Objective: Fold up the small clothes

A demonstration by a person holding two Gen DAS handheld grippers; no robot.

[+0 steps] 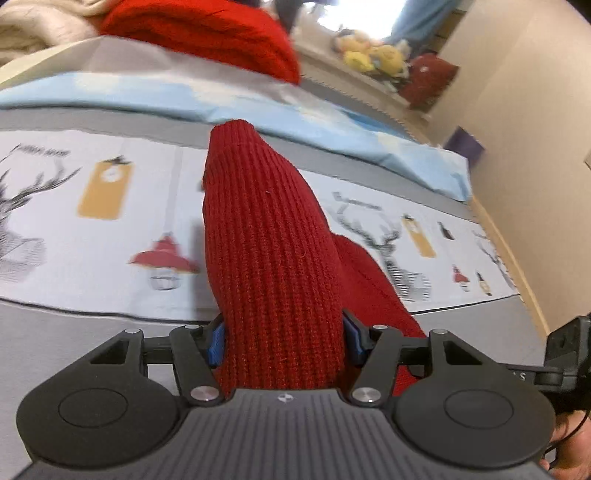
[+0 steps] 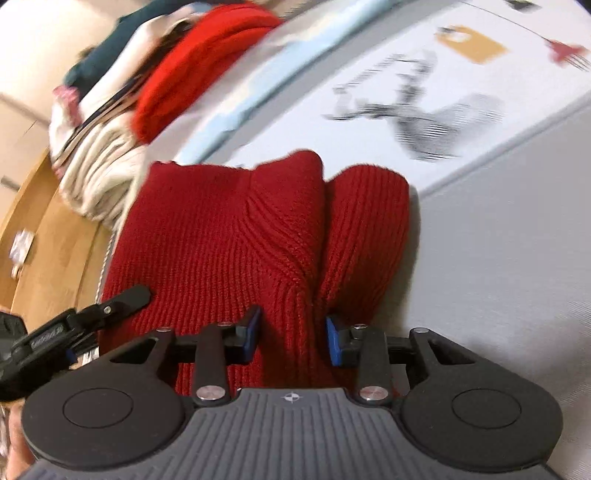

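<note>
A dark red knitted garment (image 1: pixel 269 251) lies on the printed bed cover. My left gripper (image 1: pixel 282 341) has its blue pads on either side of a thick fold of it, which rises forward between the fingers. In the right wrist view the same red knit (image 2: pixel 229 236) is folded in layers, and my right gripper (image 2: pixel 291 338) is shut on a bunched ridge of it. The left gripper's tip (image 2: pixel 125 297) shows at the left, over the knit.
A bright red sweater (image 1: pixel 207 33) and cream clothes (image 2: pixel 99 177) are piled at the bed's far side. A light blue sheet (image 1: pixel 258 107) runs across. Plush toys (image 1: pixel 373 55) sit on a shelf. A wooden floor (image 2: pixel 48 236) is beside the bed.
</note>
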